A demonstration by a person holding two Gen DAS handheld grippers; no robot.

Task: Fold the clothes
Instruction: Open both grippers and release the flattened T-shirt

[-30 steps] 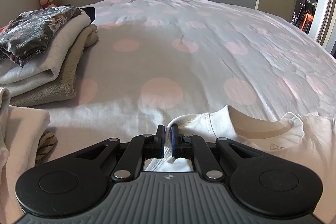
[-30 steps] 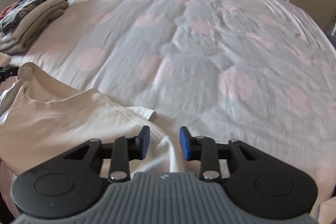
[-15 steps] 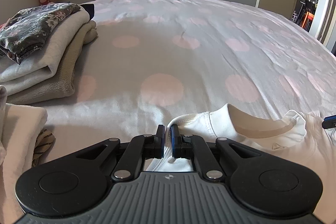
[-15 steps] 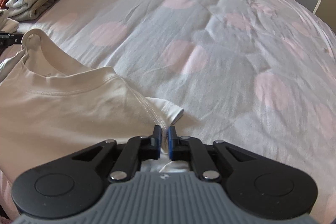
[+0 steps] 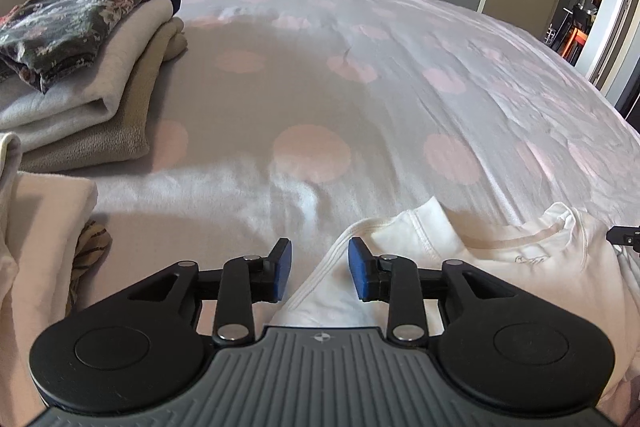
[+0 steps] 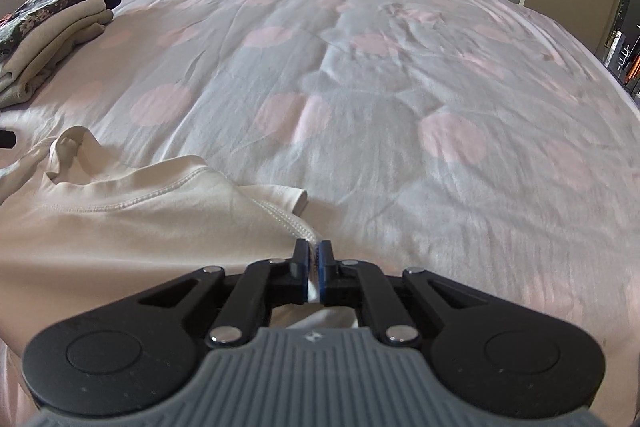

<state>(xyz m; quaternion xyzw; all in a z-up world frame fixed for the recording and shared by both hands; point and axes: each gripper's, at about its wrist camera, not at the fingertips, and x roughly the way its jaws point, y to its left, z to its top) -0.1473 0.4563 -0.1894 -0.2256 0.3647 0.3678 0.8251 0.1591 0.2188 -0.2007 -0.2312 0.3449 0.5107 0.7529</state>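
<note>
**A:** What is your left wrist view showing?

**B:** My left tool [image 5: 316, 269] is opening. The shirt [image 5: 532, 267] is lying flat on the bed [image 5: 360, 87], collar toward the far side, and its stitched sleeve edge is running up between my blue pads [image 5: 282, 269], though neither pad is pressing on it. A folded stack [image 5: 80, 67] is sitting well off to the left, and another pale garment [image 5: 40, 247] is lying close on that side.

**A:** And the right wrist view?

**B:** My right tool [image 6: 314, 269] is pinching the shirt [image 6: 120, 227] tight at the seam where the short sleeve joins the body; a sliver of white cloth is showing between the closed pads. The sleeve tip is poking out past it onto the bed [image 6: 400, 107], and the stack [image 6: 52, 31] is far off to the left.

**A:** So what step are you judging this to be?

**B:** I am reading it as laying the shirt out square before the first fold, with one side let go and the other about to follow or pull.

**A:** How are you planning to do it well?

**B:** I am thinking of keeping the right pinch low and tugging outward gently to flatten the wrinkles near the collar. I should back the left pads clear before lifting, so they are not dragging the sleeve along.
</note>
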